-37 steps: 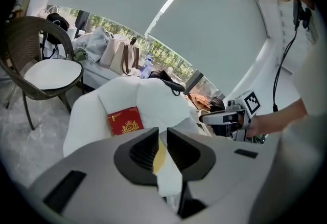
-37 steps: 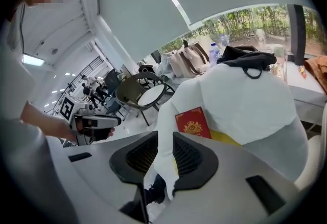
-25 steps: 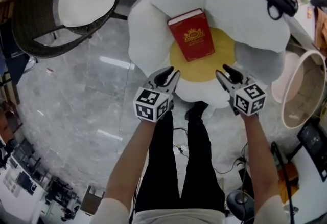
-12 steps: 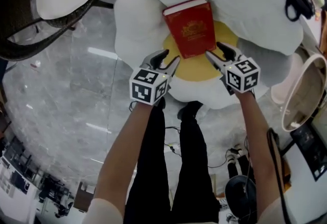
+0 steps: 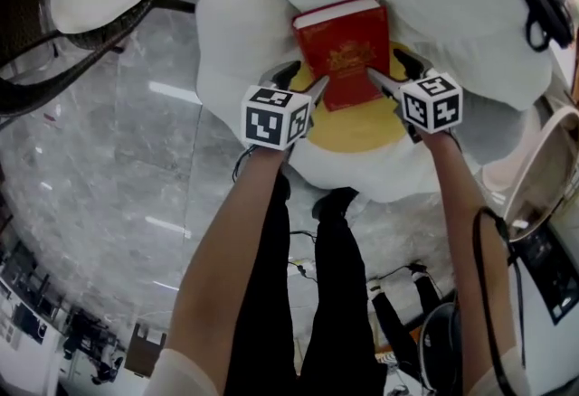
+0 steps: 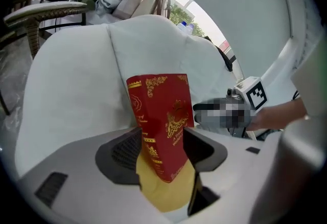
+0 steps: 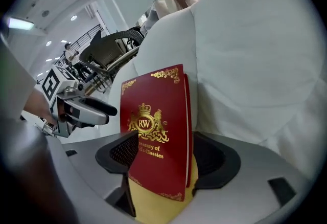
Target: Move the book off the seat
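The book [image 5: 344, 46], a red hardcover with gold embossing, lies on the yellow centre [image 5: 366, 125] of the plush, white, petal-shaped seat [image 5: 240, 33]; in the head view our tools cover its near corners, and the seat's back is cut off. Our left gripper [image 5: 303, 78] and right gripper [image 5: 387, 67] have just been opening and stand spread, each with a near corner of the book between its jaws; a second ago they hung short of it.

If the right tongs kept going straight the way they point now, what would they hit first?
Most likely the red book: its near corner already stands between the jaws of the right tongs, which have just been opening and don't grip it. The white seat cushion lies behind.
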A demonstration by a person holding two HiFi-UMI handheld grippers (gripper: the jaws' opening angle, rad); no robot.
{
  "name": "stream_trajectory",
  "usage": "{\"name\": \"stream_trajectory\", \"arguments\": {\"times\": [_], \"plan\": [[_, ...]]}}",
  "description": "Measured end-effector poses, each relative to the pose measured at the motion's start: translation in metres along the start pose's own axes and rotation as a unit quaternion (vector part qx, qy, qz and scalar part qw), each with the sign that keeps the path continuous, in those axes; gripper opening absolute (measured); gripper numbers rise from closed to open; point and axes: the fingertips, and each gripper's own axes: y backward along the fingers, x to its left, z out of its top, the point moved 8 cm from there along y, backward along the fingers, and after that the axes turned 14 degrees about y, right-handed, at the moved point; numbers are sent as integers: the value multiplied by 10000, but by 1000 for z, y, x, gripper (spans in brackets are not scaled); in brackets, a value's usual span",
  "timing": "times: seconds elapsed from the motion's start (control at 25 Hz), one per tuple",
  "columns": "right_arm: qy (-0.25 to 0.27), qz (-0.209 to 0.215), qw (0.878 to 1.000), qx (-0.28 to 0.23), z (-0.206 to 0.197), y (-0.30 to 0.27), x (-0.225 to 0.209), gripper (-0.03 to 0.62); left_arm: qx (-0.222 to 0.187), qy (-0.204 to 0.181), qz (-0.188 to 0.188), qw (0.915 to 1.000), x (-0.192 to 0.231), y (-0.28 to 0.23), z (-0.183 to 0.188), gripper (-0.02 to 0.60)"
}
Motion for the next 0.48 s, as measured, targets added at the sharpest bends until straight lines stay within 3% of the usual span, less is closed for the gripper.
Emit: {"name": "stream_trajectory", "arguments": {"times": [0.36,0.48], "plan": [[-12,368,9993,69,4,-31,-4,342,156,-58,-17,9999,12,-26,15,275],[69,163,9998,125,6,-32,0,341,112,-68,123,9998,16,-27,18,251]]}}
